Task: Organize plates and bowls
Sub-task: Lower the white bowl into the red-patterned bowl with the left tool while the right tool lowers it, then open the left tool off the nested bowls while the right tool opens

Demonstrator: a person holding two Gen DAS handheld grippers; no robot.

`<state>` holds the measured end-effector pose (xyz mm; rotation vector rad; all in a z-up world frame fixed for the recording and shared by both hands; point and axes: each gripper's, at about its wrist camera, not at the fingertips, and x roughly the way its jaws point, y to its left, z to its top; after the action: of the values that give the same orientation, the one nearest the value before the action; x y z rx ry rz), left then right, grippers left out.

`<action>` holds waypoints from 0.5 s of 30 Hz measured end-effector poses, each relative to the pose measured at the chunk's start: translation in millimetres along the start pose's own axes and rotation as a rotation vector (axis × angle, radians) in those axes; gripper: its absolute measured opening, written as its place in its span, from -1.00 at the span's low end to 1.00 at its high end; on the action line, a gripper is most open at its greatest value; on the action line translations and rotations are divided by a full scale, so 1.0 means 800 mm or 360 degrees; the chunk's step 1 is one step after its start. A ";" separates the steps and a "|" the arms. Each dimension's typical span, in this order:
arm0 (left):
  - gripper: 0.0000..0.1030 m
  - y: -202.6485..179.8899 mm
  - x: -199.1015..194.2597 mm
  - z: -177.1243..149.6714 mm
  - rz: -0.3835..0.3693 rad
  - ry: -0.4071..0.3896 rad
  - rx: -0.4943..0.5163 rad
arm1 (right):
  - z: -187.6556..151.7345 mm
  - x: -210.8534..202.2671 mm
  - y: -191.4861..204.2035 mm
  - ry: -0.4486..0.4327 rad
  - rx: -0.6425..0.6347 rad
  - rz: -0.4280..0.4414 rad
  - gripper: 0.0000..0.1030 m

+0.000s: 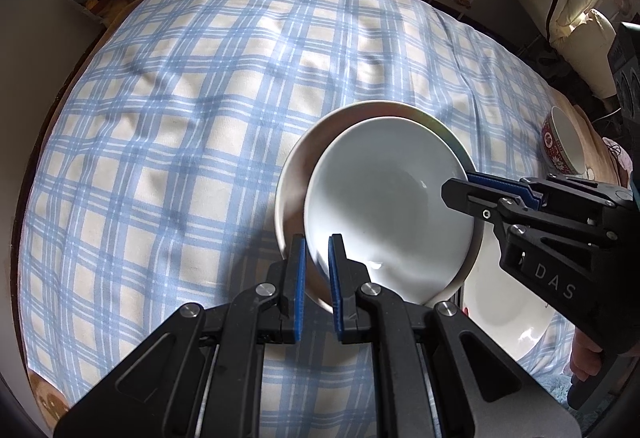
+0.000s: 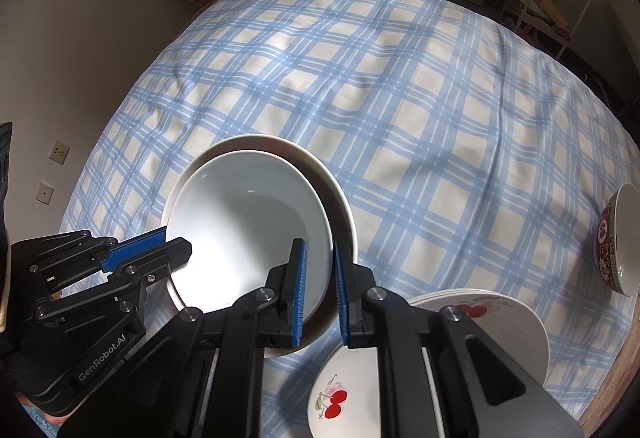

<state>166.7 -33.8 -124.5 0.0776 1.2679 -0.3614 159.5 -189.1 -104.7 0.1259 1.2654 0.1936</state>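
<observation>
Though half-hidden, seemingly cherry plates (image 2: 496, 322) behind right tool (image 2: 320, 294).

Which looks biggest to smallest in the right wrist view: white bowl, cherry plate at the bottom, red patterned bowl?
1. White bowl, largest.
2. Cherry plate, partly hidden by the right gripper.
3. Red patterned bowl, smallest, but farther off and cut by the edge, so true size is unsure.

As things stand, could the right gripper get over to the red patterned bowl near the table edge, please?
Probably not yet: the right gripper is clamped on the rims of the two nested white bowls, which the left gripper also grips. Otherwise, bare tablecloth leads to the red bowl.
</observation>
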 end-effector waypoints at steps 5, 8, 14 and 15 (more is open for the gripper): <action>-0.74 -0.007 -0.018 -0.007 0.0139 -0.0104 0.0041 | -0.002 -0.019 -0.007 -0.0085 0.0054 0.0007 -0.63; -0.74 -0.003 -0.017 -0.007 0.0126 -0.0079 0.0013 | -0.003 -0.032 -0.014 -0.0134 0.0095 -0.0008 -0.25; -0.50 -0.007 -0.026 0.000 0.0155 -0.0081 -0.0006 | -0.007 -0.053 -0.030 -0.0179 0.0178 -0.0012 0.36; -0.40 -0.009 -0.029 0.002 0.0155 -0.0081 -0.0007 | -0.007 -0.057 -0.033 -0.0185 0.0190 -0.0020 0.39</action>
<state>160.4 -35.8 -100.8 0.1256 1.2101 -0.2749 143.1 -225.0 -69.2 0.2286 1.1614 0.0983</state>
